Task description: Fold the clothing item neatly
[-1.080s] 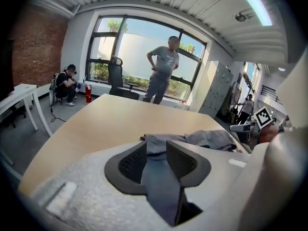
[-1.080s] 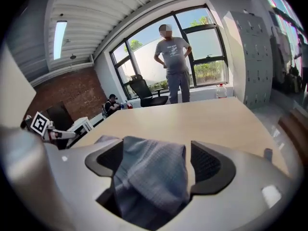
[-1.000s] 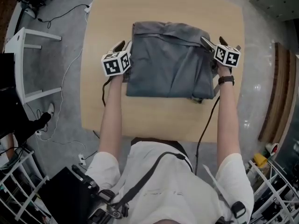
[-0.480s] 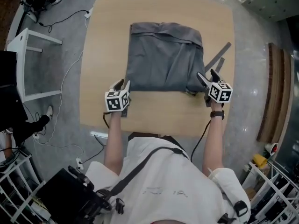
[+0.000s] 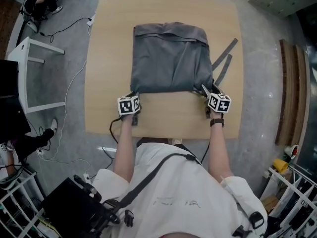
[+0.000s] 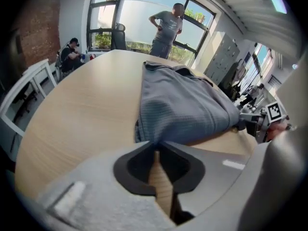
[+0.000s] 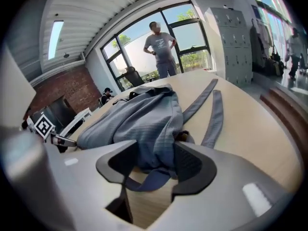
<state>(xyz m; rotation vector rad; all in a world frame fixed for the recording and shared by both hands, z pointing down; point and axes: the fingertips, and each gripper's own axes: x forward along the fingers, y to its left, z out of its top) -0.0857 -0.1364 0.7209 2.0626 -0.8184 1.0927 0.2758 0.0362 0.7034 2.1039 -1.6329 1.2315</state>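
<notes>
1. on the wooden table [image 5: 101, 58], the grey garment [image 5: 168, 58] lies folded into a rough rectangle, near edge toward the person. two grey straps [image 5: 224, 58] trail off its right side onto the wood.
2. the left gripper [image 5: 133, 93] sits at the garment's near-left corner. its jaws have just been closing and stand at a narrow slit, tips nipping the cloth's edge.
3. the right gripper [image 5: 205, 89] sits at the near-right corner. its jaws have just been closing too, and clamp a thick bunch of fabric between the pads, with a loop of cloth hanging below.
</notes>
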